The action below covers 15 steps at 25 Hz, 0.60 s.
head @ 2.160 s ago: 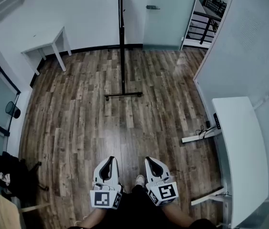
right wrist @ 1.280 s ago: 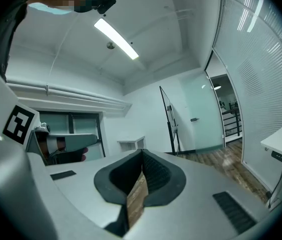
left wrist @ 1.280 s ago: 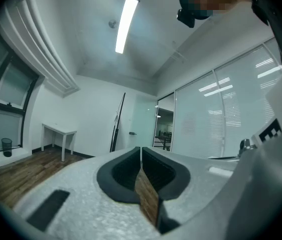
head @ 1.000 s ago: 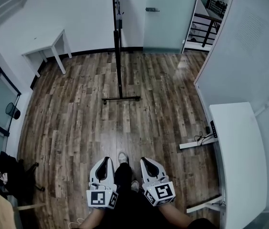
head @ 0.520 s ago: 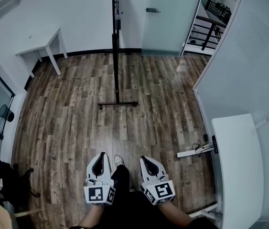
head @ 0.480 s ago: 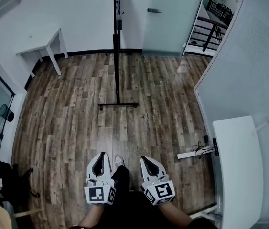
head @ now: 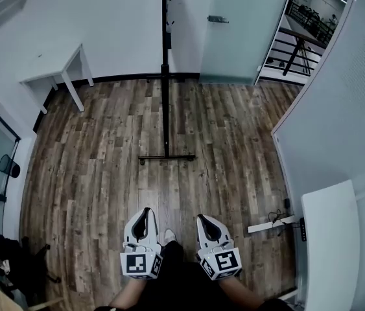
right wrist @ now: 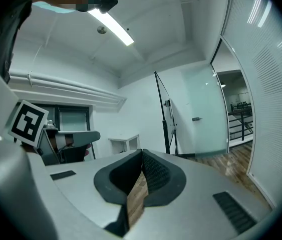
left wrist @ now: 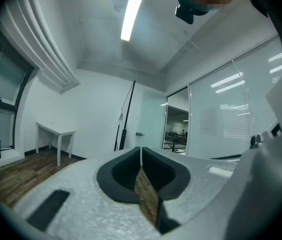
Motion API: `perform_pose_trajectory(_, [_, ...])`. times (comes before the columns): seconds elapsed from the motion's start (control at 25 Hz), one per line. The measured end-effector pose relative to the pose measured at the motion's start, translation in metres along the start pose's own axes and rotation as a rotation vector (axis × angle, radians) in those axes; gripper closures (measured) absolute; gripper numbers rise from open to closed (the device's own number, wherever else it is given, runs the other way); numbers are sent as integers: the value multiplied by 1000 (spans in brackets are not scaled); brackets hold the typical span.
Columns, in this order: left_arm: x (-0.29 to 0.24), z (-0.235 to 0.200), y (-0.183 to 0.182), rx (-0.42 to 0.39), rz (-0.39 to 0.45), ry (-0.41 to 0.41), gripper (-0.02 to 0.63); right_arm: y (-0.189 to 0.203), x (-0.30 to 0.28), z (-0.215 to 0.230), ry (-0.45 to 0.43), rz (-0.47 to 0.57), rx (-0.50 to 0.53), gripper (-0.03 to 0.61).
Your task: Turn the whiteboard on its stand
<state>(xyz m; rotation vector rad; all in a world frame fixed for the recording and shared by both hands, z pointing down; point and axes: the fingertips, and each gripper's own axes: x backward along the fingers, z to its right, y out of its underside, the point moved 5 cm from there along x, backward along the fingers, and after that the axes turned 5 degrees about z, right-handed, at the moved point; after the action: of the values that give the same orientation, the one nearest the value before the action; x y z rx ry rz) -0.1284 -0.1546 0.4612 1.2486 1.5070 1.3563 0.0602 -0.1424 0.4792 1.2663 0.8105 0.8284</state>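
White grainy-plastic left gripper (head: 144, 212) and right gripper (head: 205, 219) have black-padded jaws. Behind each sits a black-and-white marker cube (head: 141, 265). The person wears dark trousers (head: 176, 284) and a pale shoe (head: 168, 236).

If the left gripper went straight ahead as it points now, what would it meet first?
Nothing near. The shut left gripper points across wooden floor toward the edge-on black-framed whiteboard on its stand; its line may pass just right of it and reach the white wall instead. Depth unclear.

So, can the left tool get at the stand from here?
Probably not yet. The left tool is shut near the person's waist, and the stand is well ahead across the floor. Nothing blocks the way; the person would need to walk closer.
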Motion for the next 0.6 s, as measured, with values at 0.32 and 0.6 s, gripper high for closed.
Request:
perform_pose_trajectory(0.32, [-92,-40,0,12,7,28,589,-22,-100,26,16,35,10,566])
perform_pose_trajectory(0.6, [-135,-63,12,21,6,29,589,-18,-152,43,17,26,0,566])
